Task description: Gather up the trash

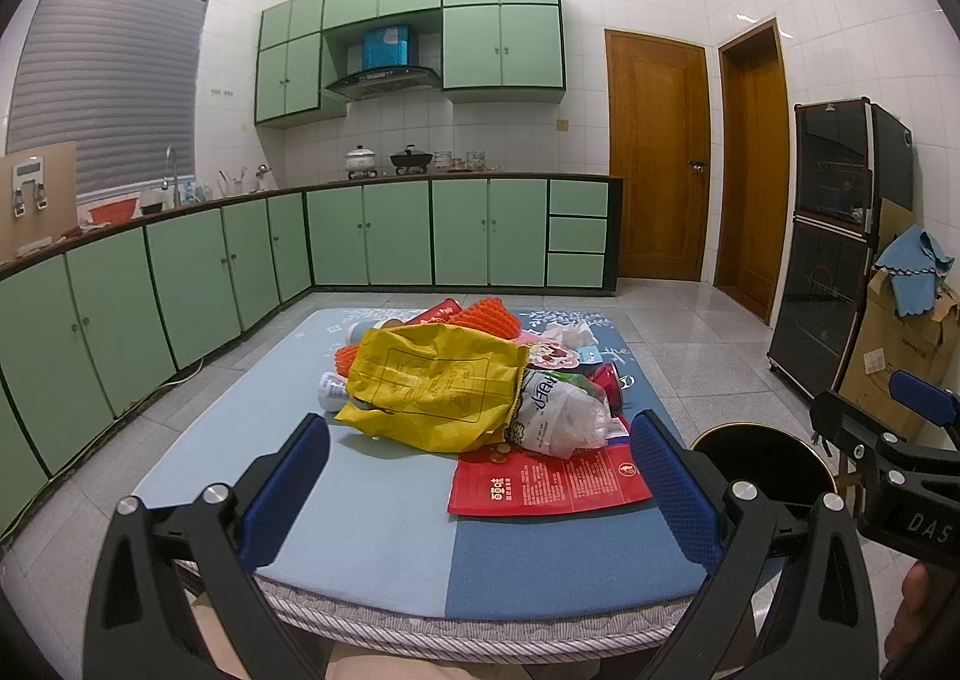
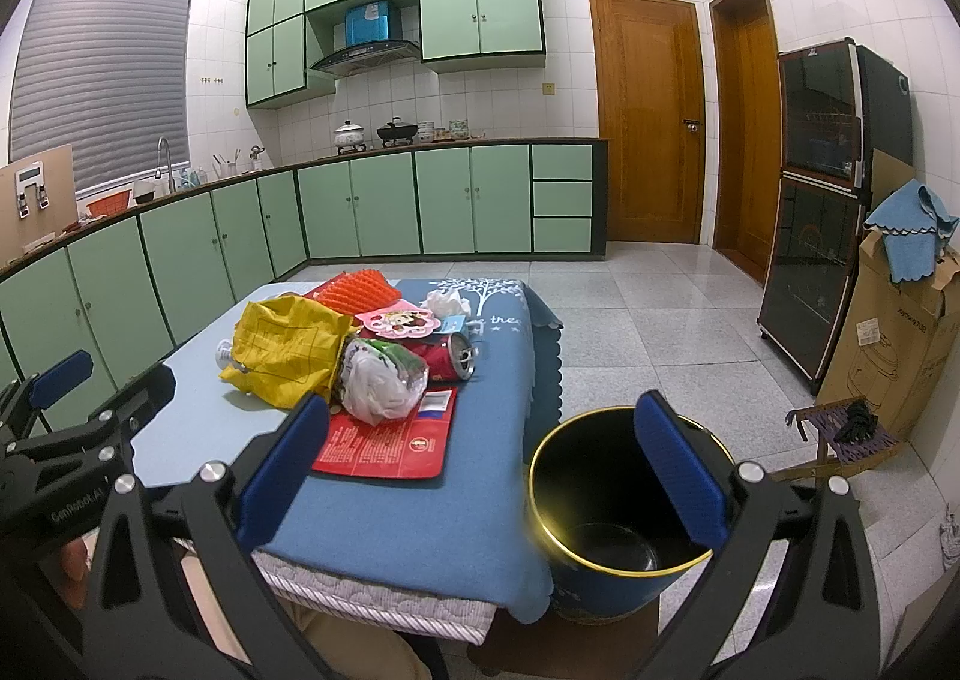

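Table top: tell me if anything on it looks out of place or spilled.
A heap of trash sits on the blue table cover: a crumpled yellow bag, a flat red packet, a red can tipped on its side, crumpled tissue. The bin beside the table looks empty.

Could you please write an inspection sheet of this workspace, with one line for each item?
Surface: low table covered by a blue cloth, light blue on the left half.
Job's things: yellow bag, clear plastic bag, flat red packet, red can lying on its side, orange foam net, pink card, crumpled tissue, white bottle partly under the yellow bag.
Bin: dark bin with gold rim, on the floor right of the table; looks empty.
Clutter: nothing seen beyond the trash pile.
Grippers: left gripper open, empty; right gripper open, empty.
Cables: one along the floor by the left cabinets.
Surroundings: green cabinets, two wooden doors, cardboard box.
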